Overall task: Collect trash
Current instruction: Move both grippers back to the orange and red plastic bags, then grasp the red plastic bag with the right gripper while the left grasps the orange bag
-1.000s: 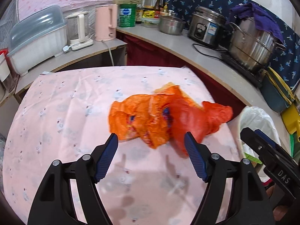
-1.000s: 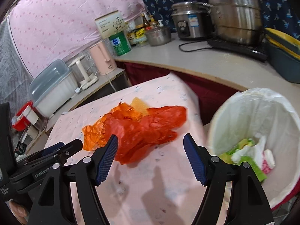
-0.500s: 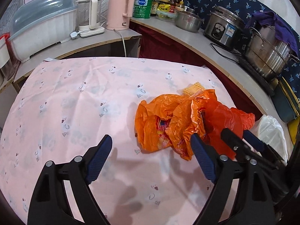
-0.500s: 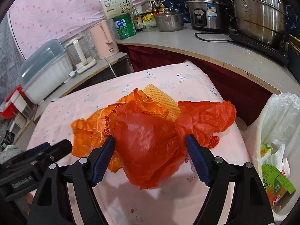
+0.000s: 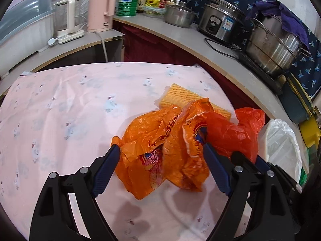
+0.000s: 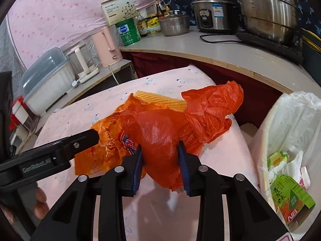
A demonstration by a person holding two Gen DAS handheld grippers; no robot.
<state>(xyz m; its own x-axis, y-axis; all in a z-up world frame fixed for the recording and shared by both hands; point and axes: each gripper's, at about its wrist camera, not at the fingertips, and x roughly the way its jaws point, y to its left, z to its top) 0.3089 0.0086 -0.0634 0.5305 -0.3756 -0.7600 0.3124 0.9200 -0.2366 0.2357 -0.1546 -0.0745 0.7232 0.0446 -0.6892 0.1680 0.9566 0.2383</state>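
Two crumpled plastic bags lie together on the pink tablecloth [image 5: 70, 110]. The orange printed bag [image 5: 152, 140] sits between the wide-apart fingers of my left gripper [image 5: 158, 148], which is open and does not pinch it. My right gripper [image 6: 160, 145] is closing, and its blue pads press on a fold of the red bag [image 6: 160, 132]. A yellow ribbed sheet [image 5: 178, 96] pokes out from behind both bags. In the right wrist view one black finger [image 6: 84, 138] of the left gripper reaches against the orange bag [image 6: 108, 140].
A bin with a white liner [image 6: 291, 120] stands off the table's right edge, holding a green drink carton [image 6: 291, 198] and paper scraps. Behind runs a curved counter [image 5: 200, 46] with a pink kettle [image 5: 100, 8], a rice cooker [image 5: 220, 22] and steel pots.
Both grippers came forward and down to the bags. The left now straddles the orange bag. The right jaws narrowed from wide apart onto the red bag.
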